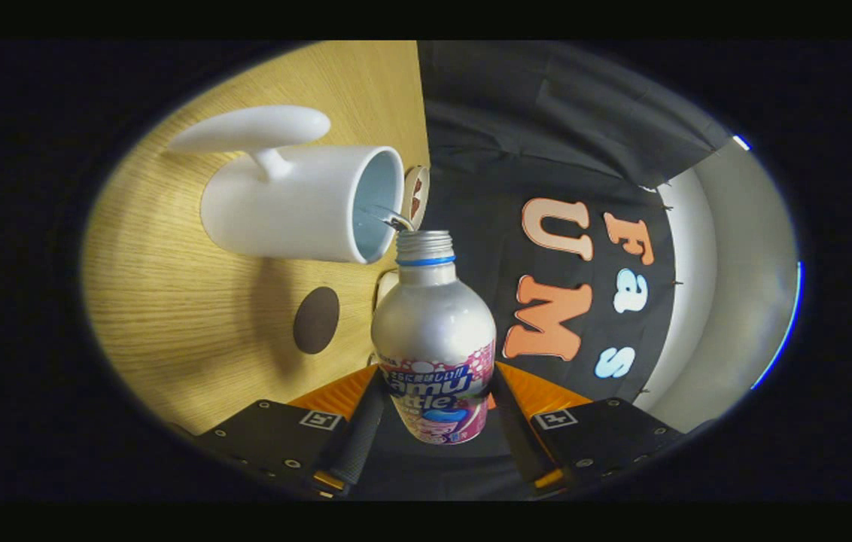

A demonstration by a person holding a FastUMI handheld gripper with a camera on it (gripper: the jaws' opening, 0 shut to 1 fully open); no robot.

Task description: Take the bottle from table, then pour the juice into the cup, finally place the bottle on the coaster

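Observation:
My gripper (437,380) is shut on a silver bottle (433,316) with a pink and white label, one finger pressed on each side of its lower body. The bottle has no cap, and its threaded neck (424,247) sits right at the rim of a white mug (298,203). The whole view is rolled sideways, so the mug's open mouth faces the bottle's neck. A thin stream of liquid (390,217) runs from the bottle's mouth into the mug. A dark brown round coaster (316,320) lies on the wooden table (170,301), close beside the bottle's shoulder and short of the mug.
A small round object with a brown and white pattern (415,197) sits just behind the mug's rim at the table's edge. A pale object (384,286) peeks out from behind the bottle's shoulder. The black booth cloth (546,150) hangs beyond the table edge.

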